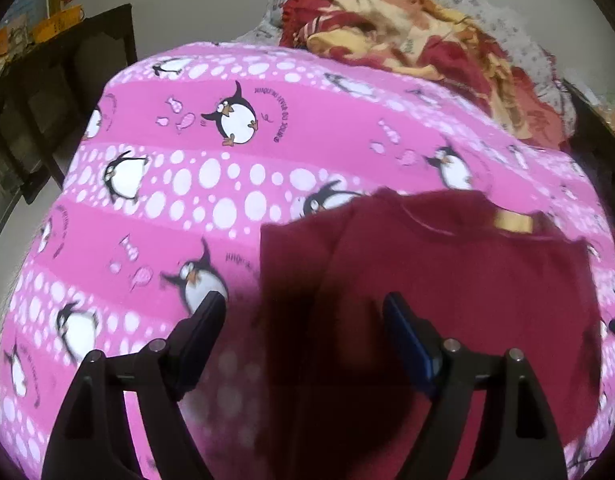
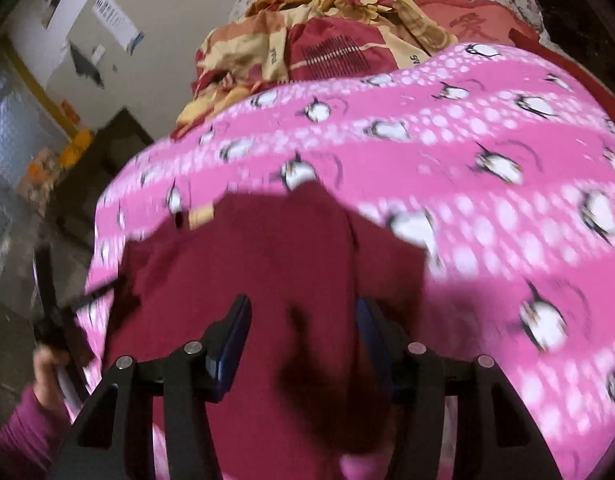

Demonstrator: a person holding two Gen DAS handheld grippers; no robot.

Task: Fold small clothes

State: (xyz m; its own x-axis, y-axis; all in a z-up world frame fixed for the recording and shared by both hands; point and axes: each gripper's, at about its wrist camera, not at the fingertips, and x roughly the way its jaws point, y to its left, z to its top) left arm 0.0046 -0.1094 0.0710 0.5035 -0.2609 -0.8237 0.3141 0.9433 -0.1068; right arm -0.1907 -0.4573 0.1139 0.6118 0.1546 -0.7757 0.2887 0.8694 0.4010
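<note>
Both grippers – left gripper (image 1: 303, 312), right gripper (image 2: 303, 316) – hang with jaws apart, clamping nothing, over the maroon shirt (image 1: 447, 280). A deep pinch could also snag the penguin sheet (image 1: 211, 184) – dragging it along

Dim, warm indoor light, brightest on the pink penguin sheet (image 1: 235, 184) at centre. Heavy dark shadow pooled on the maroon garment (image 1: 447, 280) at lower centre of both views. Strong fisheye bending, black vignette at all 4 corners. Motion blur throughout the right wrist view, milder toward the right edge of the left.
</note>
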